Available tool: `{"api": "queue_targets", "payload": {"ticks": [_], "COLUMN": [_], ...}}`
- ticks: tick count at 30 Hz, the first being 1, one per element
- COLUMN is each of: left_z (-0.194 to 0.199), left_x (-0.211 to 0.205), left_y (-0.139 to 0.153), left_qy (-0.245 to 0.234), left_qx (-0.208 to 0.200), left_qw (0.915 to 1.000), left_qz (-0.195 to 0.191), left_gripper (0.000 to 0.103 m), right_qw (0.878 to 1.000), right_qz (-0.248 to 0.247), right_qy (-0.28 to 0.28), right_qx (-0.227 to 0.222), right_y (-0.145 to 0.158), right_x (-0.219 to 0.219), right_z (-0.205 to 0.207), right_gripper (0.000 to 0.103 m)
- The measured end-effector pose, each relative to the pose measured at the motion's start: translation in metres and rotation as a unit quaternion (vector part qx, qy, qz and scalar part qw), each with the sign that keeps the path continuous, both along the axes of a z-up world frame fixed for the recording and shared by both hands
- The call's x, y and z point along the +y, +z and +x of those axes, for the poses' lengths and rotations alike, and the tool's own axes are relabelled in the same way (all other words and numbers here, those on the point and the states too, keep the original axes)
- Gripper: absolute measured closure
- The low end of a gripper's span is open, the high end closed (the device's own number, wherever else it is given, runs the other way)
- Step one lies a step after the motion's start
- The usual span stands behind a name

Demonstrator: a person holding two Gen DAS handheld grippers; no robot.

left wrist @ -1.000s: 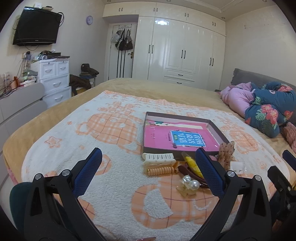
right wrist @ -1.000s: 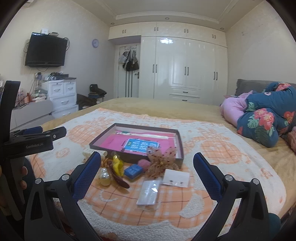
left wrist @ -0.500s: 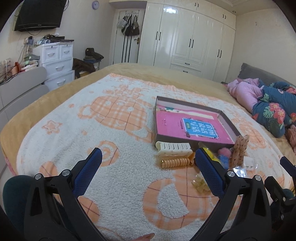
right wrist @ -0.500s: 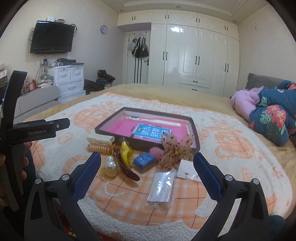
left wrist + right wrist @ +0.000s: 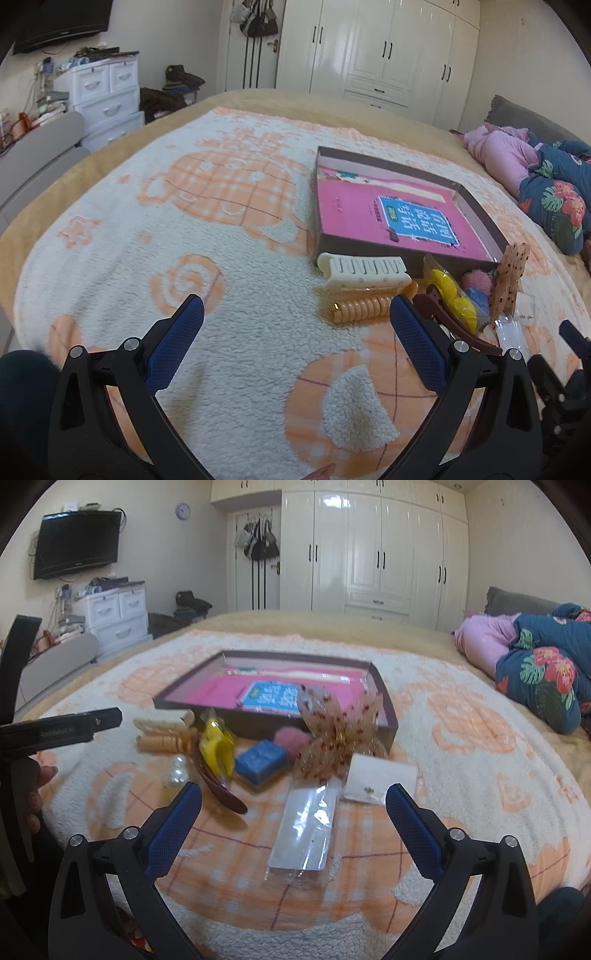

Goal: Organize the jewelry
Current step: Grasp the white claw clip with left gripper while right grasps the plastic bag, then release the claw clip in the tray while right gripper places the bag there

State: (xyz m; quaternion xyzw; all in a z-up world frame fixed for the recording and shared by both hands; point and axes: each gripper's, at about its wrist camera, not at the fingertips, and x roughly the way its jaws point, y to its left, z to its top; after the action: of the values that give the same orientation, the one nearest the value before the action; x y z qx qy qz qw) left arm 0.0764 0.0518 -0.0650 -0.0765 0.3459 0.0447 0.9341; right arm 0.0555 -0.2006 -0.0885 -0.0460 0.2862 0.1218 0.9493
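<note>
A shallow brown box (image 5: 476, 206) with a pink lining (image 5: 207, 696) lies on the blanket. In front of it lie a cream hair claw (image 5: 364, 271), an orange coil tie (image 5: 360, 308), a brown clip (image 5: 218, 779), yellow clips in a bag (image 5: 218, 747), a blue block (image 5: 260, 760), a pink pompom (image 5: 291, 740), a beaded bow (image 5: 340, 731), pearl beads (image 5: 179, 770), an earring card (image 5: 380, 777) and a clear packet (image 5: 306, 829). My left gripper (image 5: 293, 325) is open and empty, left of the pile. My right gripper (image 5: 293, 812) is open and empty over the clear packet.
The white and orange blanket (image 5: 184, 229) covers the bed. Pink and floral bedding (image 5: 539, 664) is piled at the right. White drawers (image 5: 110, 614) and a wardrobe (image 5: 369, 550) stand beyond the bed.
Both grippers have moved forward and lower toward the pile; the items look larger. Both stay open and empty.
</note>
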Motion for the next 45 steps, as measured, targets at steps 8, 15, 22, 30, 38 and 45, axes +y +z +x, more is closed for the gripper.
{"api": "queue_targets", "payload": {"ticks": [8, 15, 22, 30, 38, 45], "left_z": [0.017, 0.037, 0.052, 0.064, 0.069, 0.064], "left_x": [-0.011, -0.019, -0.028, -0.031, -0.03, -0.025], "left_y": [-0.007, -0.014, -0.016, -0.021, -0.023, -0.018], "left_qy": [-0.043, -0.055, -0.062, -0.068, -0.078, -0.089], "left_qx": [0.019, 0.038, 0.043, 0.049, 0.047, 0.033], "left_qw": [0.9988, 0.9976, 0.9969, 0.9961, 0.9948, 0.9939], "left_qz": [-0.009, -0.018, -0.019, -0.029, -0.046, -0.057], "left_gripper": [0.011, 0.011, 0.011, 0.017, 0.033, 0.033], "right_qw": [1.0, 0.999, 0.998, 0.997, 0.999, 0.999], "right_qz": [-0.012, -0.022, -0.039, -0.043, -0.026, -0.015], "right_qy": [-0.014, -0.004, 0.005, 0.024, 0.033, 0.038], "right_qx": [0.024, 0.032, 0.05, 0.051, 0.034, 0.016], "right_y": [-0.018, -0.025, -0.034, -0.038, -0.028, -0.015], "right_x": [-0.003, -0.001, 0.004, 0.004, -0.004, -0.008], "right_z": [0.013, 0.016, 0.02, 0.021, 0.016, 0.01], "right_gripper": [0.007, 0.018, 0.034, 0.062, 0.064, 0.065]}}
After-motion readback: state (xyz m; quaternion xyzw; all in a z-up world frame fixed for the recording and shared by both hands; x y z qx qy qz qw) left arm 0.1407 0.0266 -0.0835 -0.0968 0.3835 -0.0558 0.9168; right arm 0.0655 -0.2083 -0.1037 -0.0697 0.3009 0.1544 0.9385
